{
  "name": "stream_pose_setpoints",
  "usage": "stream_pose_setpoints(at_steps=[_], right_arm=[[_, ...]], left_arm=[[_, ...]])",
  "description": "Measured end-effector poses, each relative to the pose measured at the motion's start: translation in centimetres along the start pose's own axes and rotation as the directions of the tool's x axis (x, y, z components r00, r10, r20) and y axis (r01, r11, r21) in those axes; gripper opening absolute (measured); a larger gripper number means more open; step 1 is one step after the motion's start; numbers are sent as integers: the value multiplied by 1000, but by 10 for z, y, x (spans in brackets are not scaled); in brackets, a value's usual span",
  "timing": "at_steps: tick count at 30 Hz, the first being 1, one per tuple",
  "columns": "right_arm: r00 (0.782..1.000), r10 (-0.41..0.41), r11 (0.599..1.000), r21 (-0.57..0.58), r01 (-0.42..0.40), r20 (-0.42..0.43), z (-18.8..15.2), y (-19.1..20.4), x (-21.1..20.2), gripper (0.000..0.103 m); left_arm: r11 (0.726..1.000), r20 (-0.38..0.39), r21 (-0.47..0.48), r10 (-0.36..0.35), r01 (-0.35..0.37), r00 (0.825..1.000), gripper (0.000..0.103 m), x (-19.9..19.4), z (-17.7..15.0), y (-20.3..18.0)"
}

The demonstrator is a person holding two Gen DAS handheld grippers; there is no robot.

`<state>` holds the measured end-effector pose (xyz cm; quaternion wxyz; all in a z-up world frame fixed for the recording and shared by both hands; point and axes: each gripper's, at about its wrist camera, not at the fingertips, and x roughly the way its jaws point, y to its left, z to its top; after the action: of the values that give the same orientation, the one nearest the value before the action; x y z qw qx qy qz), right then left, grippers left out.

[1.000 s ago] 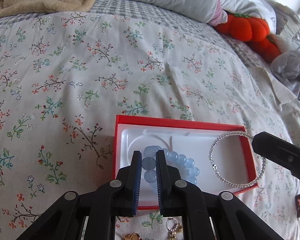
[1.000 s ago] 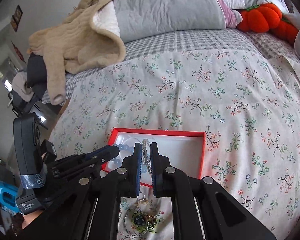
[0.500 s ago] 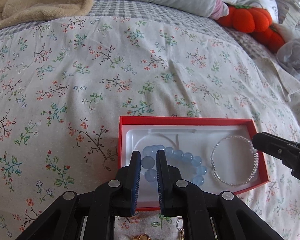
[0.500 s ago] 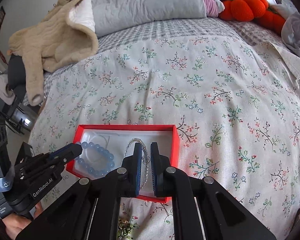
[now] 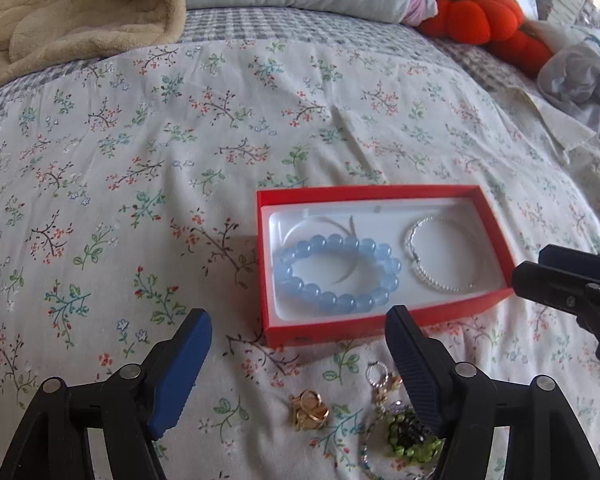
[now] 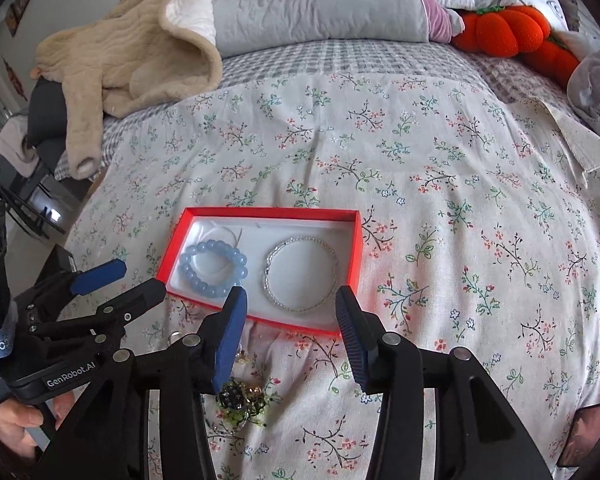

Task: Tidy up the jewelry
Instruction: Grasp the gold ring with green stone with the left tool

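Note:
A red box [image 5: 364, 194] [image 6: 268, 213] with a white liner lies on the floral bedspread. In it lie a blue bead bracelet [image 5: 284, 276] [image 6: 190, 274] on the left and a thin silver bead bracelet [image 5: 440, 284] [image 6: 272, 296] on the right. My left gripper [image 5: 300, 336] [image 6: 120, 280] is open and empty just in front of the box. My right gripper [image 6: 288, 324] is open and empty over the box's near edge; its tips [image 5: 540, 276] show at the right. Loose gold rings [image 5: 310, 408], earrings [image 5: 380, 376] and a green and black beaded piece [image 5: 410, 436] [image 6: 240, 398] lie in front of the box.
A beige fleece jacket [image 6: 132, 52] and a grey pillow [image 6: 320, 0] lie at the head of the bed. Orange plush pumpkins [image 6: 508, 32] and a crumpled grey cloth [image 6: 596, 88] sit at the back right. The bed's left edge [image 6: 96, 184] drops to the floor.
Both grippers have opened and drawn back from the box. The blue bracelet and the silver bracelet now lie free in the box.

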<state>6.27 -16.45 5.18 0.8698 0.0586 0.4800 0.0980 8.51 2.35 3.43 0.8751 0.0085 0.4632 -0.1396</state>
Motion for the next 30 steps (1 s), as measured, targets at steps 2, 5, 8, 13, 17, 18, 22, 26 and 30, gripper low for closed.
stream_pose_setpoints(at_steps=[2,5,8,13,17,18,22,26,30], right_arm=[[1000,-9,1000,-9,9,-13,-6,0,0,53],[999,-18,1000,-20,17,-30,-14,0,2,56],[999,-22,999,-34,20,-48,-24,2,3,59],[994,-15,999,-53,9,-109,-40,6,14,60],[985,-34,999,-39,28,-171,-52,5,26,60],[982,-36,999,-33,30,-185,-55,4,29,60],[972,-40,999,-9,39,-233,-65,1,38,60],[969,-15,1000,0,15,-248,-70,2,38,60],[967,-8,1000,-10,6,-254,-72,7,36,60]], left_arm=[[1000,-11,11,11,-11,1000,82,0,-7,2],[1000,-29,14,24,-24,999,85,0,-19,7],[999,-48,25,49,-48,998,90,3,-31,10],[995,-70,76,75,-70,995,90,11,-49,9],[990,-93,123,83,-71,992,90,19,-60,4],[989,-100,134,84,-70,991,90,21,-61,3],[985,-126,161,77,-57,989,90,29,-64,-1],[988,-143,155,51,-29,988,89,34,-63,-1],[990,-157,139,-3,25,988,75,38,-60,-4]])
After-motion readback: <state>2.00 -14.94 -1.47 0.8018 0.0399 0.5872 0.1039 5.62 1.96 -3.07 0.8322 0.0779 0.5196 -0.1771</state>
